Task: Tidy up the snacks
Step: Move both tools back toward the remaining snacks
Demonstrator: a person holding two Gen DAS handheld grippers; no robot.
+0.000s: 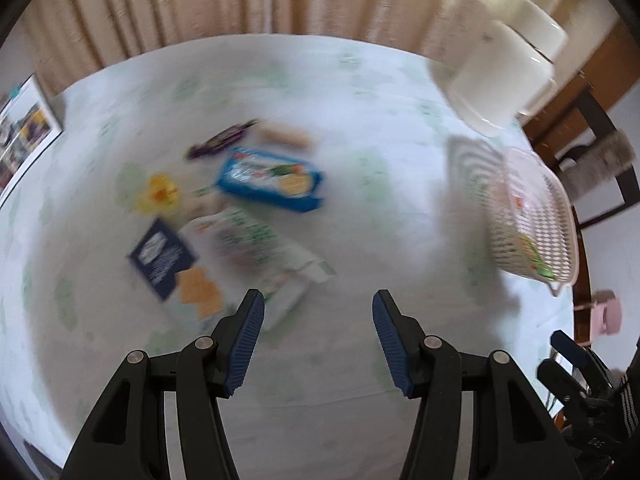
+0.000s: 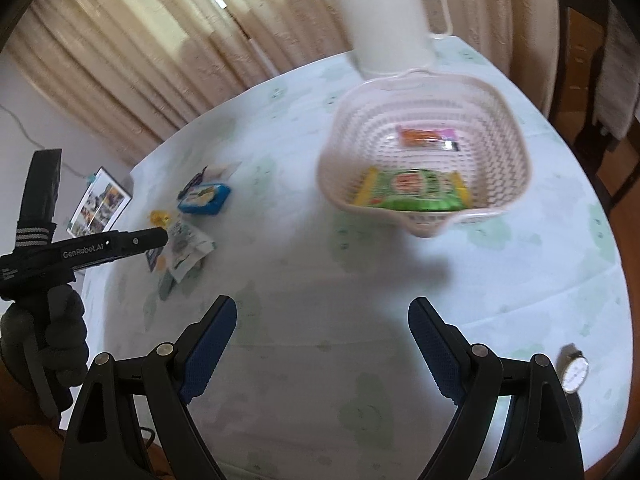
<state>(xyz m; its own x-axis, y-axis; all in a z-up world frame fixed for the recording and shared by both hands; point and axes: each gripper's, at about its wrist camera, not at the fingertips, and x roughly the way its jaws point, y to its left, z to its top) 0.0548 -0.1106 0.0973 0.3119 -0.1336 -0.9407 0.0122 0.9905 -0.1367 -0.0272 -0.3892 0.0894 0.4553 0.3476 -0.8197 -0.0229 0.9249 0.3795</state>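
Observation:
Loose snack packets lie on the table's left part: a blue pack, a white-green pack, a navy pack, a yellow one and a purple bar. The pink basket holds a green pack and a small orange pack; it shows at the right in the left wrist view. My left gripper is open and empty, above the table just short of the packets. My right gripper is open and empty, short of the basket.
A white jug stands behind the basket. A framed photo lies at the table's left edge. A wristwatch lies at the near right edge. A wooden chair stands to the right. Curtains hang behind.

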